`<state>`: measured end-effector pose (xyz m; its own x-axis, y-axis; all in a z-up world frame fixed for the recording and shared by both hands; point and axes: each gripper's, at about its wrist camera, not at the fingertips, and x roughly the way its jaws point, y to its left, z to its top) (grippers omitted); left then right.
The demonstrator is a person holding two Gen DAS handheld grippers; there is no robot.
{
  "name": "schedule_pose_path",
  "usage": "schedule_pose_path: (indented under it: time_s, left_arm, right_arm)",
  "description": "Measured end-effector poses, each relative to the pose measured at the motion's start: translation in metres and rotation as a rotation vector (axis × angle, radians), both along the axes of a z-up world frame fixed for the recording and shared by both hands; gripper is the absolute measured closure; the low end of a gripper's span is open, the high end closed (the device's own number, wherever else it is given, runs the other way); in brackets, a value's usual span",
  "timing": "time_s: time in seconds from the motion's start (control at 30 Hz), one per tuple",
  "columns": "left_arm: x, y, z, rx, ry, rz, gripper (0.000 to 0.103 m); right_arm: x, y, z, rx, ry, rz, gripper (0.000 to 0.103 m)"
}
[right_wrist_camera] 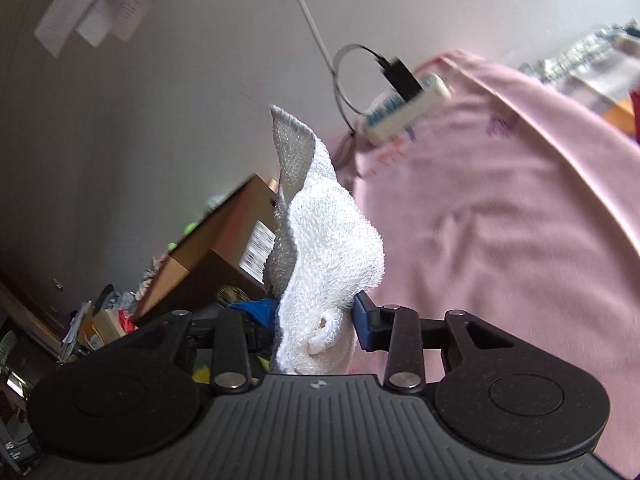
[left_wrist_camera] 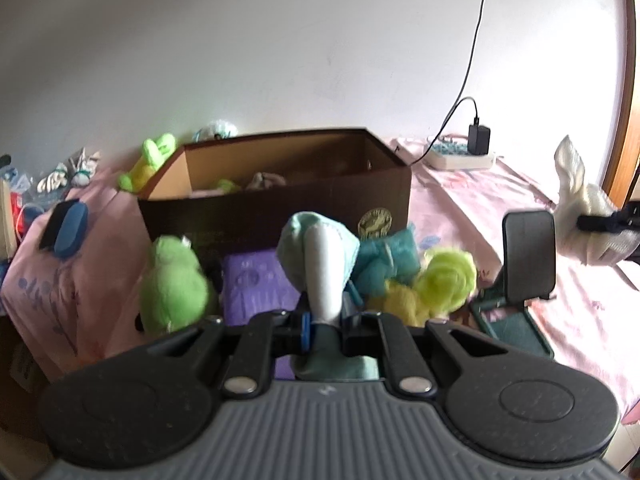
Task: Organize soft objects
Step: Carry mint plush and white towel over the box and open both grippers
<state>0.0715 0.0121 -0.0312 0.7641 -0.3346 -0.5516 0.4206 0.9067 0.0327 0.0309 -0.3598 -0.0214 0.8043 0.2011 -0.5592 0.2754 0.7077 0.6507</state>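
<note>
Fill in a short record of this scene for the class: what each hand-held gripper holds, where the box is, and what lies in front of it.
left hand-held gripper: shut on a pale teal and white soft toy
right hand-held gripper: shut on a white knitted cloth
box: open, brown, on the pink bedsheet
in front of box: green plush, purple item, yellow-green plush
</note>
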Motion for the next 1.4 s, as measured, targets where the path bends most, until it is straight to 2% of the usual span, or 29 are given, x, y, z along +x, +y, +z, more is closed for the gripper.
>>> schedule_pose_path:
  time_s: [0.23, 0.37, 0.53, 0.67, 0.77, 0.9, 1.1, 1.2, 1.4]
  left_arm:
    - [0.045, -0.009, 0.035, -0.035, -0.043, -0.007, 0.091]
    - [0.085, -0.015, 0.049, -0.066, -0.037, -0.009, 0.091]
    - [0.141, -0.026, 0.052, -0.093, -0.004, 0.013, 0.091]
    - [0.18, -0.029, 0.046, -0.129, 0.037, 0.029, 0.091]
    - [0.203, -0.035, 0.035, -0.108, 0.057, 0.042, 0.091]
    - [0.232, -0.039, 0.018, -0.094, 0.102, 0.049, 0.088]
    - [0.255, -0.039, -0.001, -0.094, 0.156, 0.055, 0.064]
    - [0.26, -0.039, -0.005, -0.082, 0.169, 0.064, 0.06]
    - [0.251, -0.032, -0.001, -0.041, 0.151, 0.107, 0.06]
  right_arm:
    - [0.066, 0.022, 0.053, 0.008, -0.102, 0.136, 0.084]
    - [0.115, 0.044, 0.065, 0.006, -0.088, 0.199, 0.083]
    - [0.179, 0.07, 0.062, -0.032, -0.049, 0.237, 0.083]
    - [0.227, 0.09, 0.041, -0.075, 0.015, 0.249, 0.082]
    - [0.252, 0.106, 0.022, -0.125, 0.058, 0.251, 0.081]
    - [0.275, 0.12, -0.002, -0.181, 0.114, 0.248, 0.078]
    - [0.293, 0.128, -0.022, -0.253, 0.186, 0.248, 0.076]
    - [0.287, 0.126, -0.017, -0.276, 0.155, 0.202, 0.076]
    - [0.27, 0.11, -0.001, -0.198, 0.09, 0.167, 0.076]
